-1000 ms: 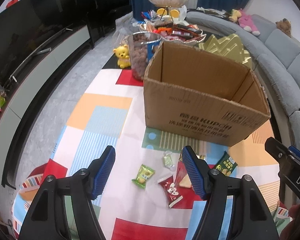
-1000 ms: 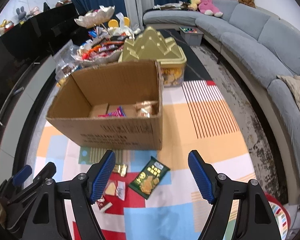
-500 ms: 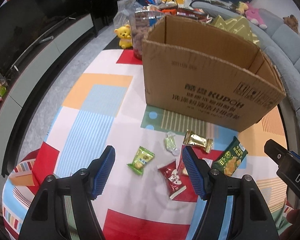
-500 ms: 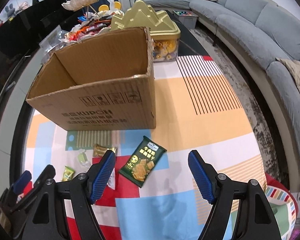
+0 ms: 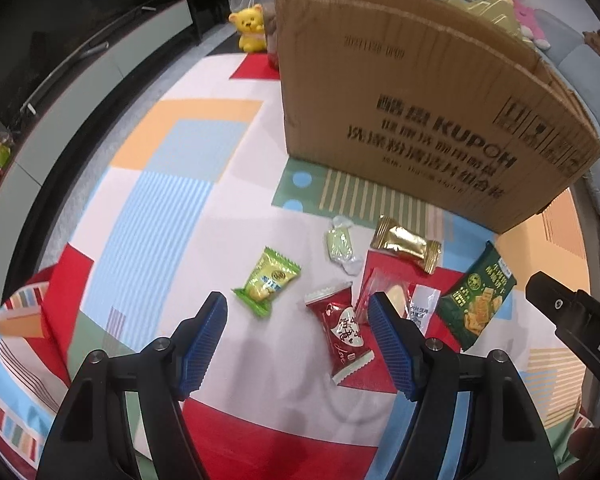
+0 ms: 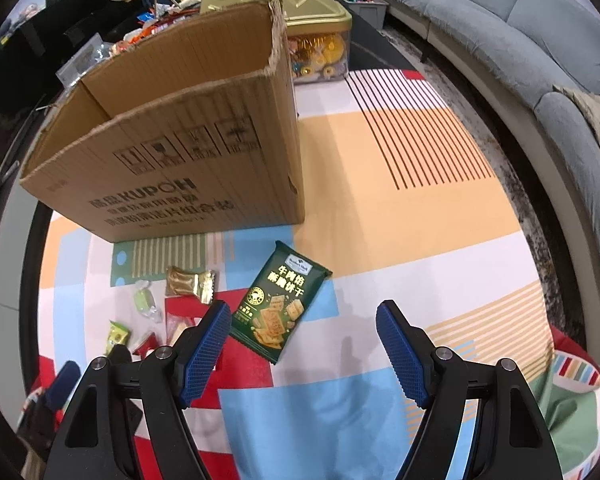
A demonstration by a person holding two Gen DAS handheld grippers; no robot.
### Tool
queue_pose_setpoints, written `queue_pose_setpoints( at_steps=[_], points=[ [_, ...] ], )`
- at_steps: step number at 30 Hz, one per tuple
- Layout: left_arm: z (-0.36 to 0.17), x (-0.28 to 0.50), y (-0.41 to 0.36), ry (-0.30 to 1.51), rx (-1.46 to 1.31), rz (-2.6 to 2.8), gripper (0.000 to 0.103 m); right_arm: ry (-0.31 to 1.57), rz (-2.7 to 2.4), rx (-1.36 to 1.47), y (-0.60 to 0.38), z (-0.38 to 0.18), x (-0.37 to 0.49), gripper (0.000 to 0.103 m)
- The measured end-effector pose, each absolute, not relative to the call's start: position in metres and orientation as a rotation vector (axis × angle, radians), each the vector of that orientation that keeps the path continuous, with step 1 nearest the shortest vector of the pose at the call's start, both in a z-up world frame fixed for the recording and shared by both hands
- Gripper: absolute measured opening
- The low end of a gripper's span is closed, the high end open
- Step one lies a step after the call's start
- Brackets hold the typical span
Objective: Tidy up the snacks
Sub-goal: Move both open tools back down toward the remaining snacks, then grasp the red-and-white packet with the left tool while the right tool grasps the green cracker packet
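Below, I see my left tongs (image 5: pixel 296 344) gaping, empty, over a red heart-printed packet (image 5: pixel 342 332); right tongs (image 6: pixel 304 344) gaping, empty, beside a dark-green cracker packet (image 6: pixel 278 300).

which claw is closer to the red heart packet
Left. The left claw hangs right over the red packet, which lies by its right finger; the right claw is off beside the green cracker pack.

Cardboard box (image 5: pixel 420 92) blocks behind; mat (image 6: pixel 412 208) seemingly open.

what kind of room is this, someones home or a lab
Most likely a home living room: a grey sofa curves round a colourful play mat, with plush toys on the sofa and a dark TV cabinet opposite.
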State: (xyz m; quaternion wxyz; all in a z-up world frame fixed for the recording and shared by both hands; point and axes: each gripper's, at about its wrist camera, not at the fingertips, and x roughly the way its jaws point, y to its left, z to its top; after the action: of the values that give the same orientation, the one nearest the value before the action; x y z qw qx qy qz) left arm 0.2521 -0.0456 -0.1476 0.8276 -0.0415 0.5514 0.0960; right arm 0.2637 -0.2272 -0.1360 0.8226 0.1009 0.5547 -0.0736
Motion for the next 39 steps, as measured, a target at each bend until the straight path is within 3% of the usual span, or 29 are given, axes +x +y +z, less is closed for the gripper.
queue_pose_setpoints(
  at_steps=[15, 28, 39],
  points=[
    [-0.185, 0.258, -0.043, 1.237, -0.152, 0.236, 0.071, 1.250, -0.204, 0.270, -0.221, -0.166, 0.283, 0.076],
    [-0.202, 0.255, -0.043, 1.257, -0.176, 0.246, 0.064, 1.298, -0.291, 0.326, -0.219, -0.197, 0.299, 0.076],
    [-0.197, 0.251, -0.045, 1.233, -0.178, 0.250, 0.037, 1.319, -0.281, 0.224, -0.203, -0.199, 0.310, 0.074]
  ],
)
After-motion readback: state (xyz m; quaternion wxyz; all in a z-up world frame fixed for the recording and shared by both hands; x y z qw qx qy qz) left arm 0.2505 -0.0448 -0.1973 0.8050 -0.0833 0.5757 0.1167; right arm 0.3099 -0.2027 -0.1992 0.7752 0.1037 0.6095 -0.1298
